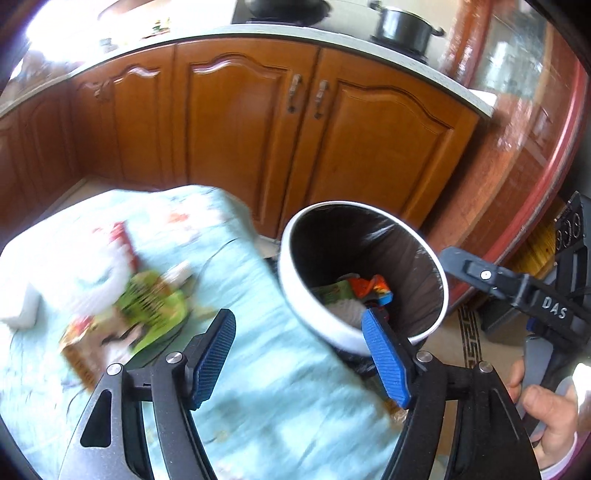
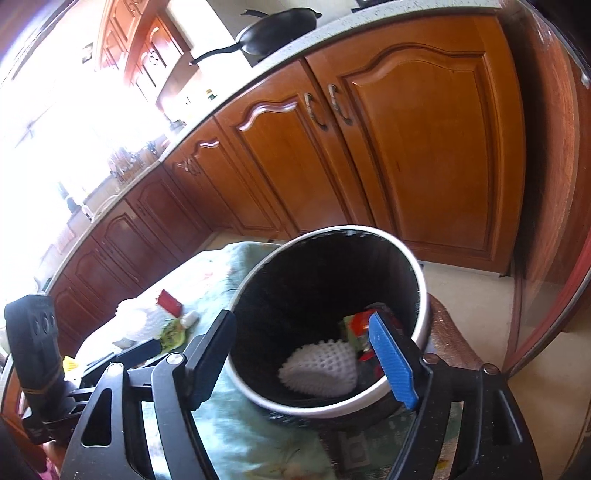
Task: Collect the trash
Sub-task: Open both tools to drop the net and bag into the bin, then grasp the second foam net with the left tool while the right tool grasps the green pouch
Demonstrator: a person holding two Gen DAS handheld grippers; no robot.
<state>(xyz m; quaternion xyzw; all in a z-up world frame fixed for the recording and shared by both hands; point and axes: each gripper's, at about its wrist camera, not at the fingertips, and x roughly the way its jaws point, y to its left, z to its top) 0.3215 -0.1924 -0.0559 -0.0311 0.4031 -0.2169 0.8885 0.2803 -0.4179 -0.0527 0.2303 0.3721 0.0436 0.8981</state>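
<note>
The left tool point(image 1: 299, 354) is hanging with its blue ribbed pads spread wide and nothing between them, above the pale blue-green tablecloth point(image 1: 280, 387) covering the table. The right tool point(image 2: 306, 360) is gaping just as wide and empty, its right pad sitting in front of the round white-rimmed bin with a black liner point(image 2: 424, 280). In the left view the right tool is showing at the frame's right side, and white letters reading "DAS" point(image 1: 554, 308) are standing out on its black body, with a hand point(image 1: 550, 417) gripping below.

Inside the bin, a white foam fruit net point(image 2: 319, 376) is lying at the bottom beside red and orange wrappers point(image 2: 360, 323) and a green packet point(image 1: 334, 291). The bin is standing just beside the table's edge.

Still out on the cloth, well left of the bin, a green printed wrapper point(image 1: 155, 306), a red packet point(image 2: 169, 301) and another white foam net point(image 2: 138, 321) are lying together, blurred in the left view; their printing is unreadable.

Behind it all, orange-brown wooden cabinet doors point(image 1: 240, 122) are running under a pale countertop carrying a black pot point(image 1: 404, 26) and a black frying pan point(image 2: 277, 29).
</note>
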